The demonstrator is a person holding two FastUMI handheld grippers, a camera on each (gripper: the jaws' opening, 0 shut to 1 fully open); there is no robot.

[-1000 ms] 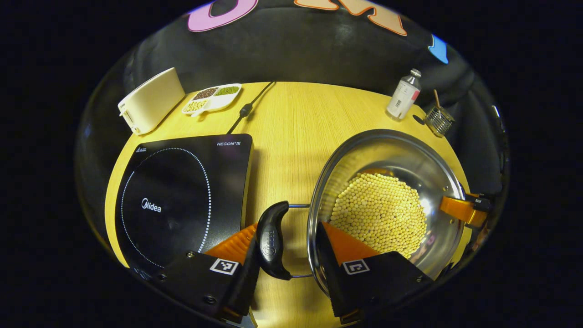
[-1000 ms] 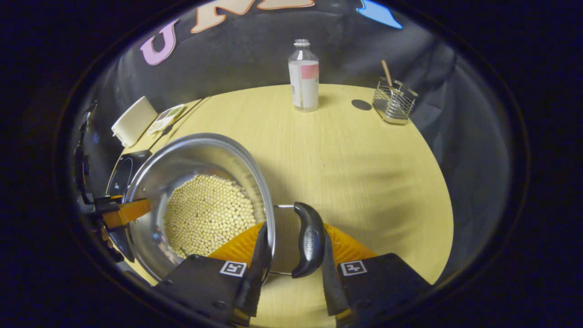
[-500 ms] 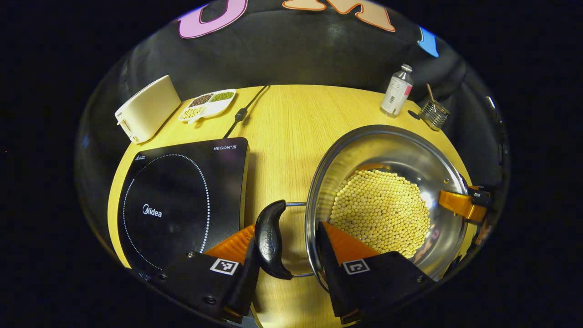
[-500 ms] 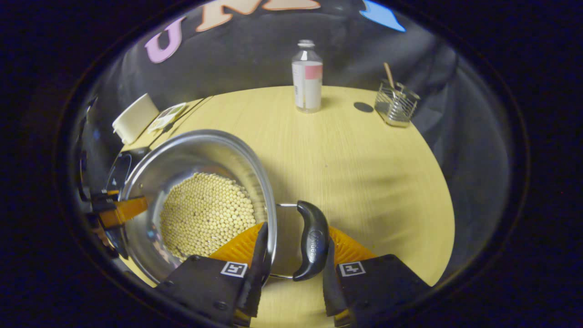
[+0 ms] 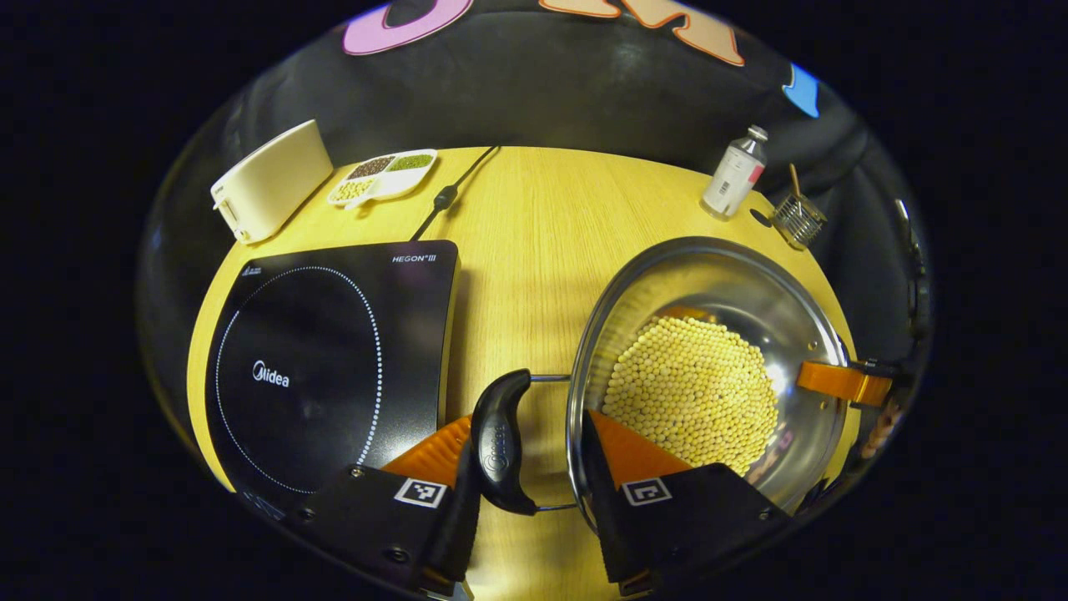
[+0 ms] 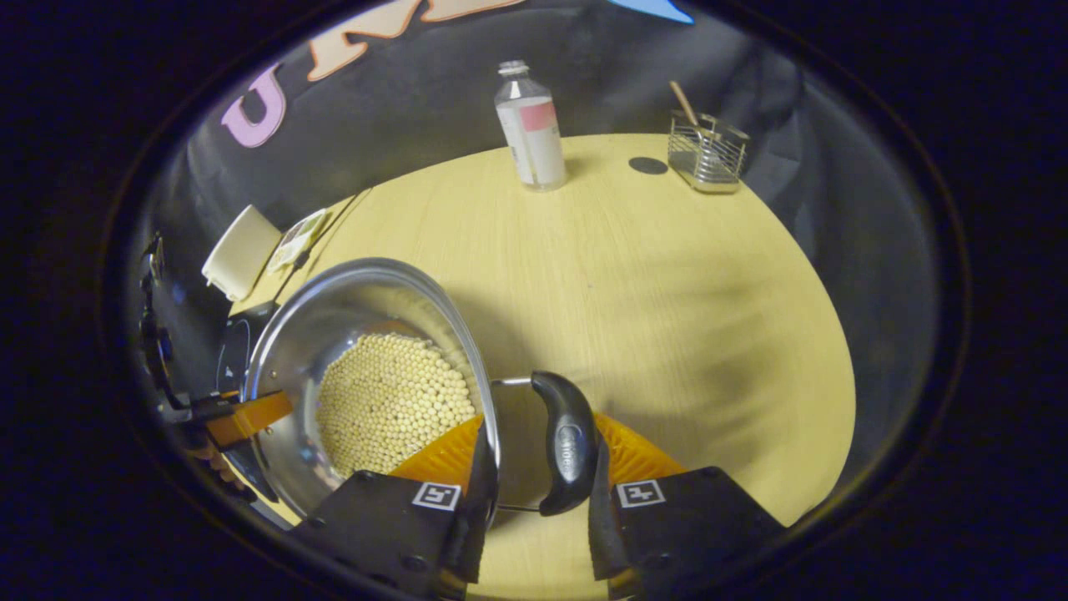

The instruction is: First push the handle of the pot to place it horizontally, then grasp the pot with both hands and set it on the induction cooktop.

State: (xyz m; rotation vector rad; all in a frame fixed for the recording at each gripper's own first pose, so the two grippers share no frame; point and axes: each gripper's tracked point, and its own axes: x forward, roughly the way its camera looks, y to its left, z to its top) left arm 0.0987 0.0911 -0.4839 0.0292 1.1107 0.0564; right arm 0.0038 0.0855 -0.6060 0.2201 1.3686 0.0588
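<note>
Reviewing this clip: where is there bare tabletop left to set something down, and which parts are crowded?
Bare wood: the wide stretch between pot and bottle, right of the pot, and a lane between induction cooktop and pot. Crowded: the far-left corner with toaster, divided dish and power cord; the wire basket beside the bottle.
</note>
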